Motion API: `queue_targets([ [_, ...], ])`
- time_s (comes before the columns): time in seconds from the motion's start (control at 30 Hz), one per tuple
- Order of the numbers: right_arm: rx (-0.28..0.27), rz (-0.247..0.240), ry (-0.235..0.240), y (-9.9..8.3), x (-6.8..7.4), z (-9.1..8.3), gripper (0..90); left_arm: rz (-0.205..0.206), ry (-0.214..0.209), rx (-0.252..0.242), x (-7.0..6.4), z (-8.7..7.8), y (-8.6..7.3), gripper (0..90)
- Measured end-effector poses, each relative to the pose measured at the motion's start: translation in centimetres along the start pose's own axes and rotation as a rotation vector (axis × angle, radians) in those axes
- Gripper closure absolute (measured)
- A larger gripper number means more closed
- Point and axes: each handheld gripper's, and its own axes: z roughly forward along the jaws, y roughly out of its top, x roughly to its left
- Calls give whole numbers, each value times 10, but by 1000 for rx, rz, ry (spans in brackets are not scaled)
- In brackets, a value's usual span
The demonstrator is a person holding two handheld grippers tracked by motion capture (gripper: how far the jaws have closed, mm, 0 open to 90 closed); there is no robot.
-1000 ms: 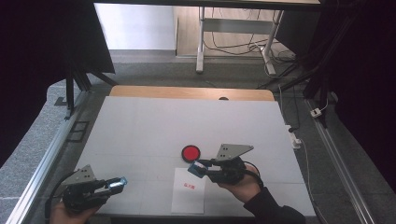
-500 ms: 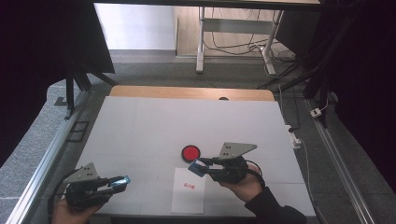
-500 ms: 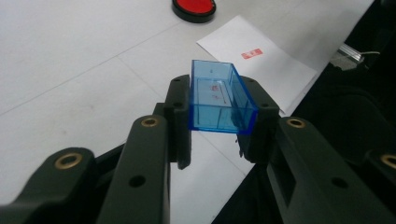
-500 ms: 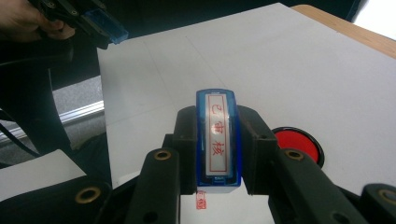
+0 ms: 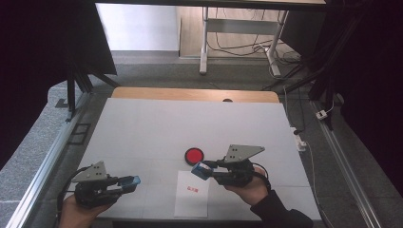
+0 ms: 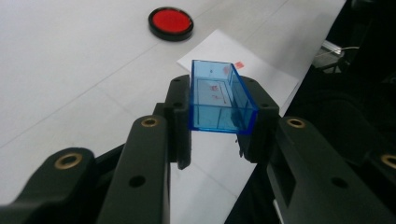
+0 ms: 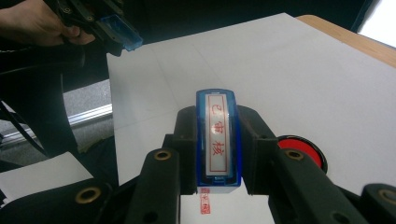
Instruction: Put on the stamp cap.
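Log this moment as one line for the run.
left gripper: shut on blue cap | right gripper: shut on stamp | paper: stamped | ink pad: open

This looks like a lab or test room set up for recording, not a home. A white-topped table [image 5: 190, 123] with a bare wooden far edge stands on grey carpet [image 5: 33, 142], framed on both sides by metal rails [image 5: 43, 166]. Black curtains [image 5: 43, 42] hang at left and right, closing the area in. Beyond the table, loose cables [image 5: 237, 45] trail across the floor under a metal-legged bench [image 5: 205, 38], and a white plug block [image 5: 324, 114] lies on the carpet at the right.
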Motion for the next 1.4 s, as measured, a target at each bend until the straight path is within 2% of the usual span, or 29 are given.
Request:
queue_targets([
  [0.17, -6, 2, 3, 2, -1, -2, 712, 31, -49, -3, 2, 11, 10, 677],
  [0.47, -24, -1, 21, 4, -2, -3, 712, 62, -144, -10, 7, 31, 26, 678],
  [0.87, -33, 4, 55, 7, -2, -2, 712, 126, -265, 0, 6, 61, 47, 679],
  [1.4, -60, -8, 104, 11, 1, -1, 713, 218, -364, 25, -1, 92, 64, 680],
])
